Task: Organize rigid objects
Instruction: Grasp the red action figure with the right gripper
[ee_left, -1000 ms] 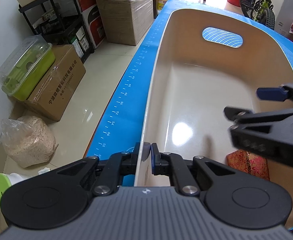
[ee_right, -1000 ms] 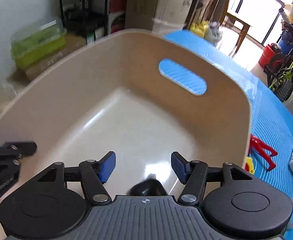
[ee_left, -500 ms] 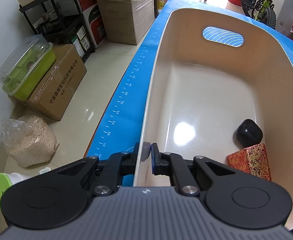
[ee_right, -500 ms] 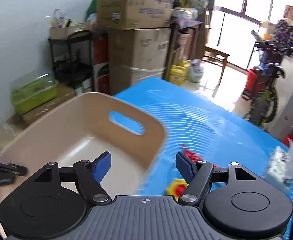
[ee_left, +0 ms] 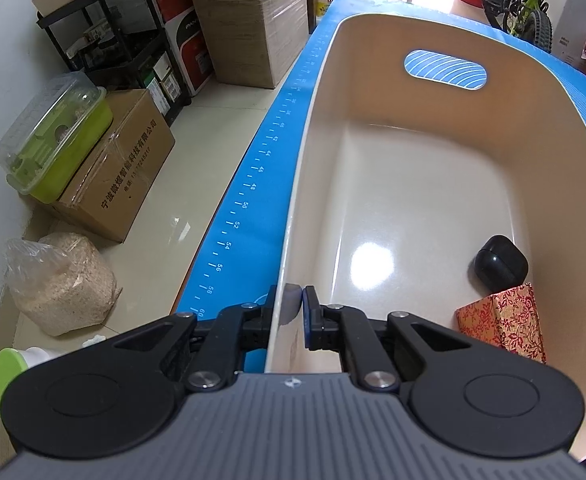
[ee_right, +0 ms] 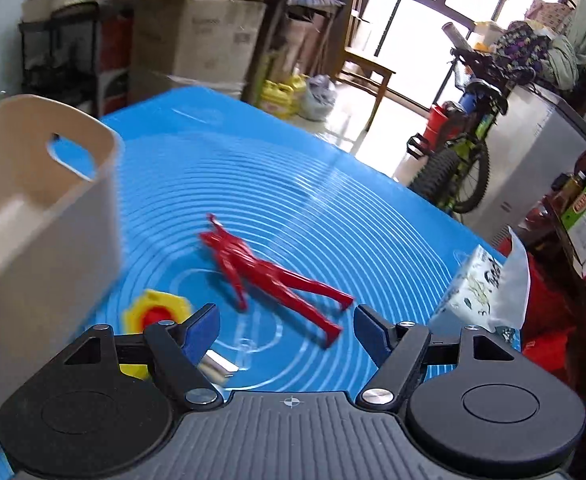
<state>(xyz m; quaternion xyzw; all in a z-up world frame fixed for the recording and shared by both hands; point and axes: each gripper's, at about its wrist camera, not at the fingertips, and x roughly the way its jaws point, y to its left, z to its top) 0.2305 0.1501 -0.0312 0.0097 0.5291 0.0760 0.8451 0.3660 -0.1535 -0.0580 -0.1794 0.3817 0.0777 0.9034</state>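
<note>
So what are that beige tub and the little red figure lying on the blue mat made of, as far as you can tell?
The beige tub looks like glossy moulded plastic: its floor mirrors a bright light patch, and its corners and handle cutout are rounded. The red figure seems to be rigid plastic, one even red colour with stiff thin limbs, though blur hides its finish. The blue mat looks like flexible printed sheet, possibly silicone.

bin [ee_left: 433,184]: smooth beige plastic, glossy floor with a bright glare patch
case [ee_left: 501,266]: black plastic, satin sheen
box [ee_left: 505,326]: red paper with gold floral print, matt
mat [ee_right: 293,184]: blue, smooth, slightly shiny, printed white rings
figure [ee_right: 269,270]: red glossy plastic
disc [ee_right: 155,312]: yellow and red plastic
pack [ee_right: 473,288]: printed soft wrapper, crinkled
</note>
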